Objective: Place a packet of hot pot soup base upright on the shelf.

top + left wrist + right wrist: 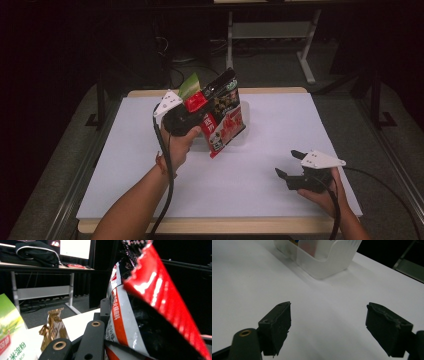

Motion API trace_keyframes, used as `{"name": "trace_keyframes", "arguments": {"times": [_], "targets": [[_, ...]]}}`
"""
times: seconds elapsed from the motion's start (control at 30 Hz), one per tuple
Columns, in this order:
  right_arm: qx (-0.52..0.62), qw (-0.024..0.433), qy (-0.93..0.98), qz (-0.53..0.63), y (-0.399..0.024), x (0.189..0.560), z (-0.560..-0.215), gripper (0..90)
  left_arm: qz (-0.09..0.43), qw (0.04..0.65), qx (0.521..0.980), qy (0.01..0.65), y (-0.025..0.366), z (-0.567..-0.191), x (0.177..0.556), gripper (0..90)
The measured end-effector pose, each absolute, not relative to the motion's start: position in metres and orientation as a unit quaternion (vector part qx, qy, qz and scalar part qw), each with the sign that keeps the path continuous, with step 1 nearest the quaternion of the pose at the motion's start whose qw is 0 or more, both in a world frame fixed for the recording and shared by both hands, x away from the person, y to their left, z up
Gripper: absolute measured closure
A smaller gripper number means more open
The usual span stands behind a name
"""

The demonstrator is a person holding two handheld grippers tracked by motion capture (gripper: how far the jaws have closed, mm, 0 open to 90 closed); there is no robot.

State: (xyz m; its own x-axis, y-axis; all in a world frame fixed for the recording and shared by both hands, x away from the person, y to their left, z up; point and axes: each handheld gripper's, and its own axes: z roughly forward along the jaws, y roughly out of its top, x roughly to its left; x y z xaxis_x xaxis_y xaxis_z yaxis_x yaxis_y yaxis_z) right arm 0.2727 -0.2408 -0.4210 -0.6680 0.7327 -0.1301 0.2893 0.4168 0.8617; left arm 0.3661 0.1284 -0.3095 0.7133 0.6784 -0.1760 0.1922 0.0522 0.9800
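Left gripper [202,102] pinches red-and-black snack bag [225,117], raised above white table [250,180]. Right gripper [290,167], at 4 o'clock, rests with jaws spread, nothing between them.

My white tabletop [225,170] carries a clear plastic bin [324,262] near its far edge, with what looks like a gold wrapper [53,327] lying beside it.
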Motion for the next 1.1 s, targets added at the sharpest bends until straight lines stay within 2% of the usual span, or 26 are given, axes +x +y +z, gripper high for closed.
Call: {"name": "trace_keyframes", "arguments": {"times": [0.73, 1.1], "targets": [[0.315, 0.243, 0.816, 0.419, -0.236, 0.274, -0.428, 19.5, 0.241, 0.603, 0.643, 0.406, 0.081, -0.323, 0.419, 80.2], [0.310, 0.237, 0.824, 0.411, -0.234, 0.275, -0.431, 19.7, 0.247, 0.619, 0.619, 0.416, 0.074, -0.338, 0.437, 79.5]]}}
